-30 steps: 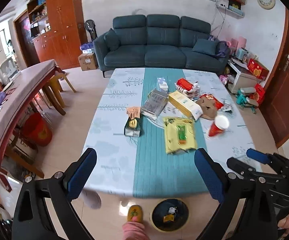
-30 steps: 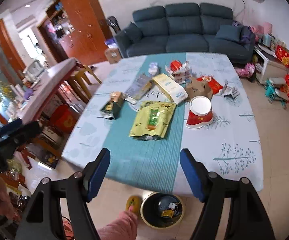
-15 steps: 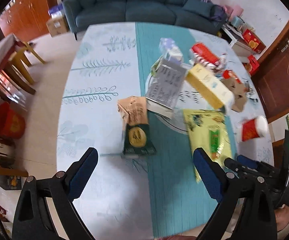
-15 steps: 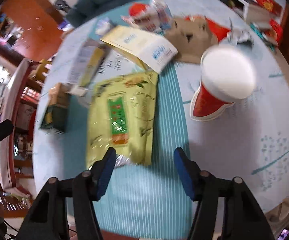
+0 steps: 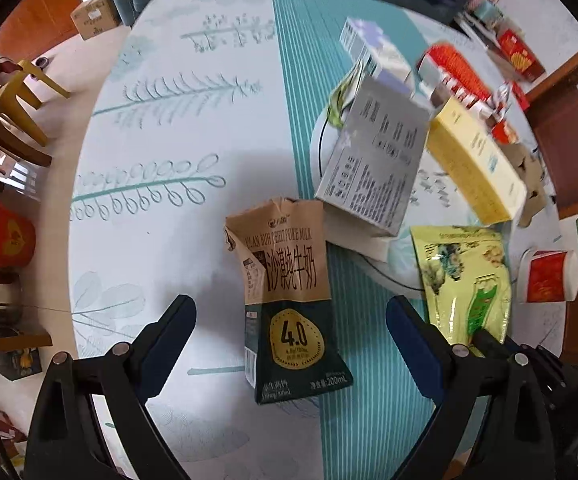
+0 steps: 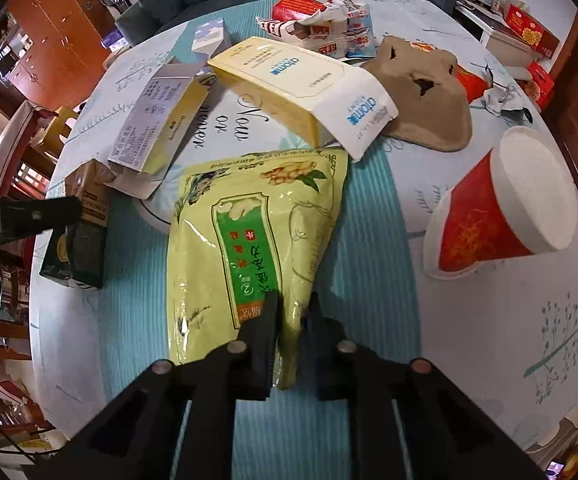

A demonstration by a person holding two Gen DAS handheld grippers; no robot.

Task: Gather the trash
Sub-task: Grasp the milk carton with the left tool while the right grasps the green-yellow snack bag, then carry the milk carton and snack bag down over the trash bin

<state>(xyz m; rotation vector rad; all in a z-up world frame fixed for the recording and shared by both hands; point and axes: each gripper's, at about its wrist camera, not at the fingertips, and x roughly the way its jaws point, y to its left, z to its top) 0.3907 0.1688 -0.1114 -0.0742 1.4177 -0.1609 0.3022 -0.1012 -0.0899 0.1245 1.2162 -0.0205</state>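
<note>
Whereas a second ago both your grippers looked across the whole table (image 5: 161, 152) from a distance, with the sofa behind it, they are now pitched down close over the litter. Your right gripper (image 6: 291, 308) has just been closing, and its fingers now stand nearly together, pinched on the near edge of the yellow-green snack pouch (image 6: 257, 240), which lies flat on the teal runner (image 6: 369, 260). That item counts as gripped but not yet lifted. Your left gripper (image 5: 291, 320) has narrowed only slightly; its fingers stand wide apart, one on each side of the crumpled milk carton (image 5: 289, 300), and neither appears to touch it. The carton lies just beside the runner's edge, its torn top towards the grey box (image 5: 373, 164). In my judgement the left fingers must still close before both pieces can go to the bin. The red paper cup (image 6: 501, 208), tipped on its side, and the yellow tissue pack (image 6: 301, 84) remain to be collected.
</note>
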